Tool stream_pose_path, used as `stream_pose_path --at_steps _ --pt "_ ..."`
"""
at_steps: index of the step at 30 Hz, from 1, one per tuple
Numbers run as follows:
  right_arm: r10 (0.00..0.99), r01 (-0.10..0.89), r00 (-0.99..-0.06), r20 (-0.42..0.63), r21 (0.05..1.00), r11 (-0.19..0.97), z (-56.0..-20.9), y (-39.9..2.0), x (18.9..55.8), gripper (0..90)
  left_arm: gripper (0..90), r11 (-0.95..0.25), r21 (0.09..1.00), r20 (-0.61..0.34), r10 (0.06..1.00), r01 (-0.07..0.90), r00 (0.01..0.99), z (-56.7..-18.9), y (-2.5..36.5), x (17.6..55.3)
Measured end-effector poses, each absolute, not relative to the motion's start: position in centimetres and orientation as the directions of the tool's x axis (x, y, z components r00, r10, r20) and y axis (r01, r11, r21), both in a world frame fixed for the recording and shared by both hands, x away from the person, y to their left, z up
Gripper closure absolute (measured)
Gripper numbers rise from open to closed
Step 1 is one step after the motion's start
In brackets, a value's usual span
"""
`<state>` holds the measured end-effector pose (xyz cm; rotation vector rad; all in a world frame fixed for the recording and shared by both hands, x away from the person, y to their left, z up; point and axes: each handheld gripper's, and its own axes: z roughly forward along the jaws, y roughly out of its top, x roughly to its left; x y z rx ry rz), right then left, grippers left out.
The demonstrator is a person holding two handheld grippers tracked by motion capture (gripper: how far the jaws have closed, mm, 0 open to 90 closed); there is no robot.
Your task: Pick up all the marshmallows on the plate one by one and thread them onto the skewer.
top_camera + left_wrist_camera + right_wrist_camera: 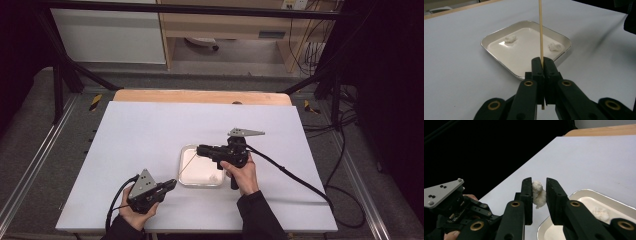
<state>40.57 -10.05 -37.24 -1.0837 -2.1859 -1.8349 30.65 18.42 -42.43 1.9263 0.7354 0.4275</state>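
A shallow metal tray (pixel 200 185) sits in the middle of the white board. My left gripper (pixel 172 184) is at the tray's near left corner, shut on a thin wooden skewer (pixel 186 165) that slants up over the tray. In the left gripper view the skewer (pixel 541 30) rises from between the jaws of the left gripper (pixel 543 60), and two white fluffy lumps (pixel 510 38) (pixel 555 47) lie in the tray (pixel 499 61). My right gripper (pixel 200 149) hovers over the tray's far edge. Its jaws (pixel 539 182) pinch a third white lump (pixel 538 193).
The white board (pixel 150 130) lies on a wooden table whose edge (pixel 200 96) shows at the back. Black frame bars and cables (pixel 345 150) run along the right side. A cable trails from each gripper. The board has free room all round the tray.
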Motion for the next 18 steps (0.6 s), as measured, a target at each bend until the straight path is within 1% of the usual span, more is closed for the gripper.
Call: stream_pose_path --at_steps 4,9,18 --pt "0.433 0.572 -0.746 0.506 0.82 0.027 -37.17 -10.06 40.57 80.1 88.6 -0.336 0.895 -0.007 0.648 0.294 0.762 -42.47 18.37 30.6" --pt "0.42 0.578 -0.75 0.51 0.815 0.041 -37.14 -10.1 40.52 80.3 88.6 -0.378 0.885 0.023 0.617 0.271 0.787 -42.55 17.98 30.48" --pt "0.406 0.571 -0.764 0.502 0.818 0.062 -37.46 -9.83 40.19 81.9 88.8 -0.397 0.869 0.02 0.623 0.294 0.782 -42.63 17.91 30.69"
